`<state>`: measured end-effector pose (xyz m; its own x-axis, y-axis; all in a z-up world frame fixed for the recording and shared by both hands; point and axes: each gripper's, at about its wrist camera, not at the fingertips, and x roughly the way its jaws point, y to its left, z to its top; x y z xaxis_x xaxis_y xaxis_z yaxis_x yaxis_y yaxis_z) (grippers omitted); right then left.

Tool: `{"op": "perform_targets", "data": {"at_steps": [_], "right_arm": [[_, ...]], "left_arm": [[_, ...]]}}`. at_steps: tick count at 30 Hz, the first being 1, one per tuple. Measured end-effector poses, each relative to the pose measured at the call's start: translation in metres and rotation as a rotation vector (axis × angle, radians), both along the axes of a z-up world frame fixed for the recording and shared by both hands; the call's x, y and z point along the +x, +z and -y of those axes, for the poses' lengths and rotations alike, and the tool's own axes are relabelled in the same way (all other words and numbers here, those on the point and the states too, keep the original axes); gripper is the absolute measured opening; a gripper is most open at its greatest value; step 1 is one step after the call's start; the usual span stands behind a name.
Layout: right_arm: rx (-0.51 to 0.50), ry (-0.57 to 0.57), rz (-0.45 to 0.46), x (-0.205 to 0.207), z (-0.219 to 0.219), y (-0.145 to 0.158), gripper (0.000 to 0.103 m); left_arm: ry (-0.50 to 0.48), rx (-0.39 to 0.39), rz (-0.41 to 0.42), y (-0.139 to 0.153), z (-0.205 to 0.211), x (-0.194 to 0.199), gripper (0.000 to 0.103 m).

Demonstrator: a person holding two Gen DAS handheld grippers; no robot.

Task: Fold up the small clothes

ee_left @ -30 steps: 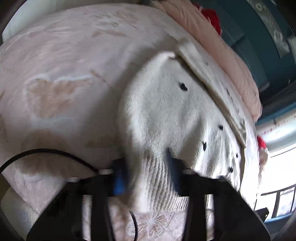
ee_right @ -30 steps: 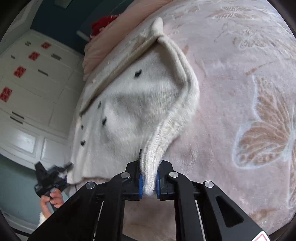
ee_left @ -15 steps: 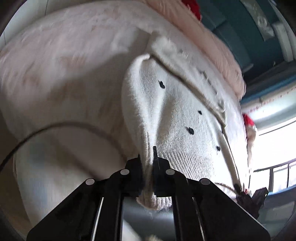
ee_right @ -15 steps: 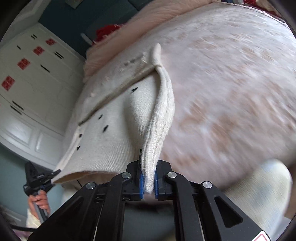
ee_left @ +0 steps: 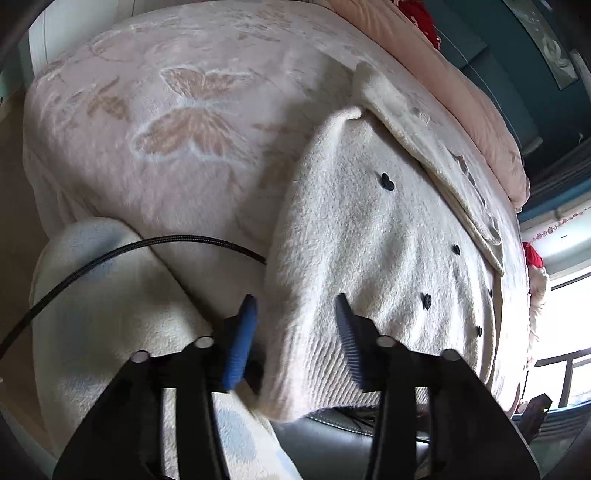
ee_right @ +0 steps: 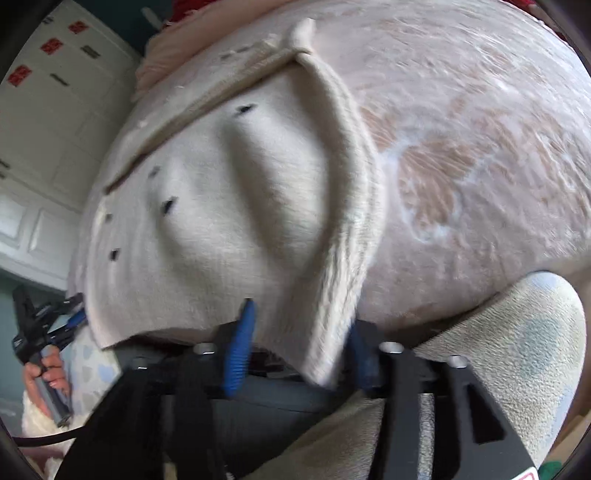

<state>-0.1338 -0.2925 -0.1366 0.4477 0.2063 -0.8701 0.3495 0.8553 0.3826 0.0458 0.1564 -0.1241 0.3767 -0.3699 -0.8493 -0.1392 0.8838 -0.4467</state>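
A small cream sweater with little black hearts lay on a pink blanket that had big butterflies on it. The sweater's ribbed bottom edge hung a bit over the near side of the bed. The left gripper was spread wide. Its blue pad sat just left of the sweater's folded side, and its other finger lay over the ribbed edge. It was not pinching anything. A black cable curved across a soft white blanket with pale blue spots on the left. A peach pillow ran along the far side of the bed, with something red past it. In the right wrist view, which was a bit blurry, the right gripper was spread open too. The sweater's thick ribbed side edge hung down loose between its two fingers. I could not tell if that edge touched the right finger. A raised wrinkle ran up the middle of the sweater. On the far left, the person's left hand held the other gripper's black handle. White cupboards with red marks stood behind.
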Motion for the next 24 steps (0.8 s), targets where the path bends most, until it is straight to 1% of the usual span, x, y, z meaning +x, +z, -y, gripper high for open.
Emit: {"op": "perform_targets", "data": {"at_steps": [1,2,4,6,9,11,12,13,14,15,16,17,18,19,20,22,24], "right_arm": [[0.013,-0.002,-0.009,-0.001,0.002,-0.003,0.051],[0.025,-0.006,-0.019,-0.001,0.004,-0.007,0.053],[0.041,-0.016,-0.032,-0.001,0.007,-0.011,0.053],[0.071,-0.024,-0.04,0.0,0.01,-0.015,0.053],[0.099,-0.015,-0.039,0.005,0.009,-0.017,0.053],[0.107,-0.001,-0.035,0.008,0.007,-0.016,0.054],[0.107,0.009,-0.031,0.01,0.005,-0.016,0.052],[0.103,0.013,-0.025,0.011,0.003,-0.015,0.042],[0.1,0.016,-0.017,0.013,0.001,-0.013,0.019],[0.106,0.015,0.003,0.012,0.001,-0.01,0.009],[0.116,0.006,0.028,0.01,0.002,-0.006,0.01],[0.114,-0.007,0.057,0.006,0.004,-0.001,0.009],[0.118,-0.02,0.104,-0.001,0.006,0.007,0.009],[0.129,-0.028,0.139,-0.008,0.008,0.014,0.009],[0.14,-0.039,0.171,-0.015,0.01,0.021,0.008],[0.151,-0.047,0.226,-0.033,0.012,0.038,0.008],[0.143,-0.025,0.253,-0.05,0.011,0.055,0.008]], "left_arm": [[0.002,0.001,-0.02,-0.003,-0.001,0.001,0.063],[-0.003,0.015,-0.036,-0.007,0.003,0.001,0.063],[-0.03,0.065,-0.028,-0.006,0.011,0.001,0.066],[-0.058,0.09,-0.046,-0.007,0.019,0.0,0.067],[-0.101,0.112,-0.075,-0.014,0.029,0.002,0.068],[-0.128,0.107,-0.093,-0.02,0.034,0.006,0.066],[-0.138,0.086,-0.104,-0.024,0.036,0.009,0.063],[-0.132,0.085,-0.112,-0.027,0.036,0.012,0.061],[-0.116,0.084,-0.114,-0.027,0.036,0.013,0.059],[-0.094,0.072,-0.118,-0.025,0.032,0.014,0.05],[-0.082,0.059,-0.119,-0.024,0.027,0.013,0.033],[-0.076,0.004,-0.108,-0.02,0.017,0.011,0.018],[-0.088,-0.062,-0.091,-0.016,0.011,0.009,0.006],[-0.088,-0.097,-0.064,-0.006,0.003,0.004,0.006],[-0.098,-0.114,-0.023,0.008,-0.002,-0.002,0.006],[-0.132,-0.135,0.035,0.032,-0.005,-0.012,0.006],[-0.181,-0.148,0.064,0.057,-0.006,-0.025,0.006]]}}
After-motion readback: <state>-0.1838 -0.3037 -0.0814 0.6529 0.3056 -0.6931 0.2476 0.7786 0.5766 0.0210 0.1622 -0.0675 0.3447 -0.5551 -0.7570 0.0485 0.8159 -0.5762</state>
